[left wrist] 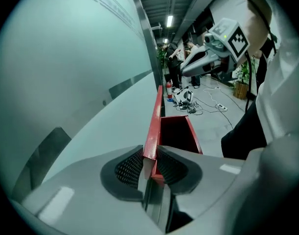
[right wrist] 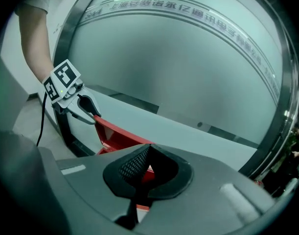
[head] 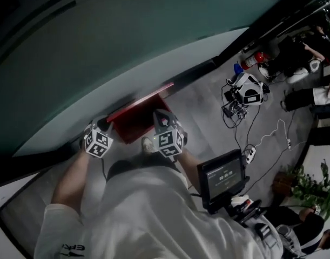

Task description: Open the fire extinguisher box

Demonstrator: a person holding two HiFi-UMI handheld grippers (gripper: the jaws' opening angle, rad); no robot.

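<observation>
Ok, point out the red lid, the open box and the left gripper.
red lid (left wrist: pixel 154 121), left gripper view, its edge
open box (left wrist: pixel 174 131), left gripper view, inner wall
left gripper (left wrist: pixel 150 152), left gripper view, between fingertips clamping lid

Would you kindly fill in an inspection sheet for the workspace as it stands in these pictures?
Surface: grey floor, running along a frosted glass wall.
Job's things: red fire extinguisher box at the foot of the wall, its lid lifted, its inside showing.
Clutter: a fire extinguisher farther along the wall, a grey device, a power strip.
Grippers: left gripper clamped on the lid's edge; right gripper shut, nothing between its jaws, close to the box.
Cables: loose leads across the floor, right of the box.
Surroundings: a potted plant; people at the far end.
</observation>
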